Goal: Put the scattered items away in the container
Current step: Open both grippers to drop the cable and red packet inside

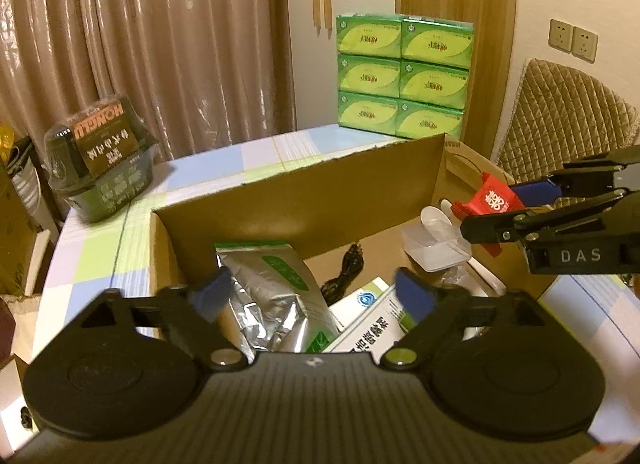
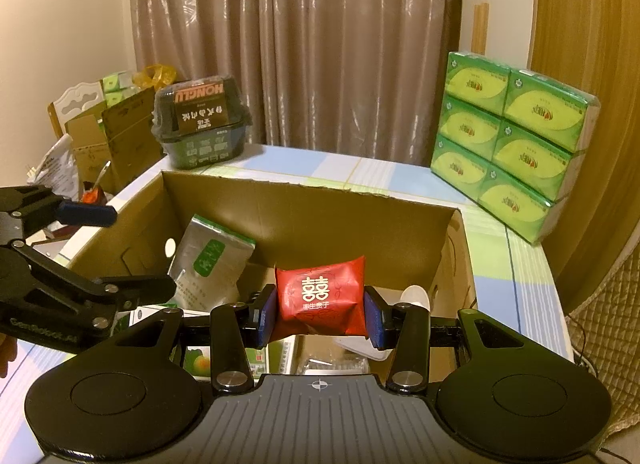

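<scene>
My right claw (image 2: 320,310) grips the red candy packet (image 2: 320,296) over the cardboard box (image 2: 304,203); left claw (image 1: 312,296) spread empty. Next: release.

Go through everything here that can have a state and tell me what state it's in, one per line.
left gripper: open, empty, over the box
right gripper: shut on the red packet
red packet: held above the box
cardboard box: open, partly filled
silver pouch: inside, leaning on the box wall
black container: lidded, on the table
tissue packs: stacked, wrapped
</scene>
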Demonstrator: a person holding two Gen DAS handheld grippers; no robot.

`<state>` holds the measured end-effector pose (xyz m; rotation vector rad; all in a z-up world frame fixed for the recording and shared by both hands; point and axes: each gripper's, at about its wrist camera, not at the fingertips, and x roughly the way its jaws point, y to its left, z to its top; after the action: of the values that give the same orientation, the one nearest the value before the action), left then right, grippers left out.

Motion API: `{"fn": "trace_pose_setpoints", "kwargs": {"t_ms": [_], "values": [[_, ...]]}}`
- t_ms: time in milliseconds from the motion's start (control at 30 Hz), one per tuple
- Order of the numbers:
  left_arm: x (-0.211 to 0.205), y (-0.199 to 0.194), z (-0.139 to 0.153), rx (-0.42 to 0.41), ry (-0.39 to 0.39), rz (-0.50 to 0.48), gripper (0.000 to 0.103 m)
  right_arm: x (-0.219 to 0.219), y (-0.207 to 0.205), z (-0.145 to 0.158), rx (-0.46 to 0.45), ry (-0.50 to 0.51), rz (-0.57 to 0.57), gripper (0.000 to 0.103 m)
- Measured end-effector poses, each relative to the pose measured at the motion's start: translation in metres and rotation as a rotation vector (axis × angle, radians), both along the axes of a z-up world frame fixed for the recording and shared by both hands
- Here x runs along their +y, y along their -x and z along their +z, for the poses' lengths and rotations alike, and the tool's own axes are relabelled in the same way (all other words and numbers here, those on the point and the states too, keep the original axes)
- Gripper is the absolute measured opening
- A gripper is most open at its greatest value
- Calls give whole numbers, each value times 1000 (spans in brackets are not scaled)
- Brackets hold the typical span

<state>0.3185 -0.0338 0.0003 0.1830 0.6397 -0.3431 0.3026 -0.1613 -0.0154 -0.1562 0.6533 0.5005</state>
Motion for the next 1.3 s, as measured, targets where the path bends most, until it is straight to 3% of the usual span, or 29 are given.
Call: {"fn": "trace_pose_setpoints", "kwargs": {"t_ms": [133,667,700,733,800,1300], "values": [[2,3,1,-31,-9,-4,102,1,-1,0,1,0,0,42],[11,3,-3,-43,9,52,102,2,-7,-2,-1,-17,-2,42],[11,3,-3,-43,8,52,102,2,-7,-1,-7,-24,1,47],[11,3,-3,-42,7,54,102,2,-7,0,-12,-31,6,65],[12,3,-4,-39,7,58,102,2,-6,2,-35,-42,-2,87],[15,8,-5,-48,10,77,102,-4,1,-4,-18,-7,-16,87]]}}
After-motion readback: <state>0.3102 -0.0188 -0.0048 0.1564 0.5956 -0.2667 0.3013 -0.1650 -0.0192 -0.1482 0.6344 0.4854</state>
